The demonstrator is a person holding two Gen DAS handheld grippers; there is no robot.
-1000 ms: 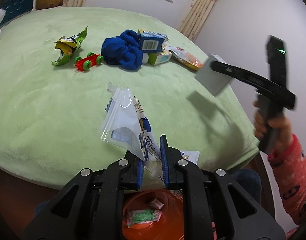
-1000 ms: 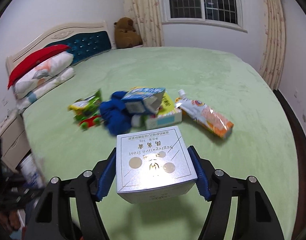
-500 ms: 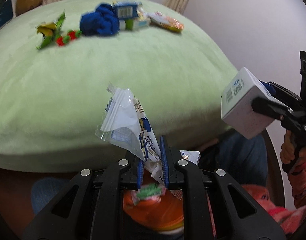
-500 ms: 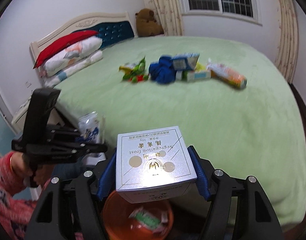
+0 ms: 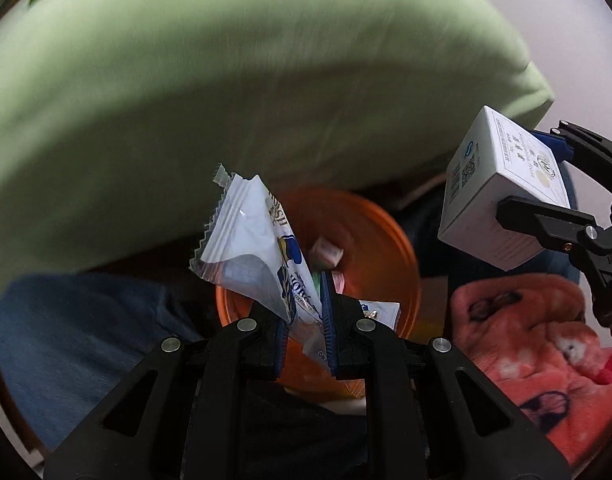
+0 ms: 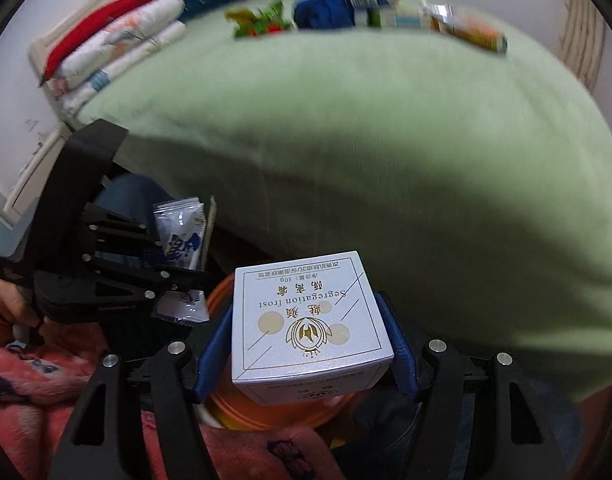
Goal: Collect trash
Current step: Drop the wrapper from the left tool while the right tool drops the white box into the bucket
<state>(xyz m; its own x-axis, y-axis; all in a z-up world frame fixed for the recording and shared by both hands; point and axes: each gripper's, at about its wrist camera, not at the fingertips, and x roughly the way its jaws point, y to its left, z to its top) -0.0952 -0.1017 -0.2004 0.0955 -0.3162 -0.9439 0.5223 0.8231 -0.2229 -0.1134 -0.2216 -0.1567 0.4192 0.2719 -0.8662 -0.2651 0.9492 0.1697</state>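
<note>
My left gripper (image 5: 304, 312) is shut on a white and blue plastic wrapper (image 5: 250, 240) and holds it over an orange bin (image 5: 385, 240) that has small trash inside. My right gripper (image 6: 306, 340) is shut on a white box (image 6: 306, 320) with gold print, held above the same orange bin (image 6: 266, 416). The box also shows in the left wrist view (image 5: 501, 192), to the right of the bin. The left gripper with its wrapper (image 6: 182, 232) shows at the left of the right wrist view.
The green bed (image 6: 385, 140) rises behind the bin. At its far side lie a green wrapper (image 6: 250, 24), a blue cloth (image 6: 325, 14), cartons and an orange pouch (image 6: 473, 34). Pillows (image 6: 118, 52) lie at the headboard. A pink patterned sleeve (image 5: 545, 360) is at the right.
Both grippers have dropped from over the bed to below its edge, over the orange bin, and come closer together. Each still holds its item.
</note>
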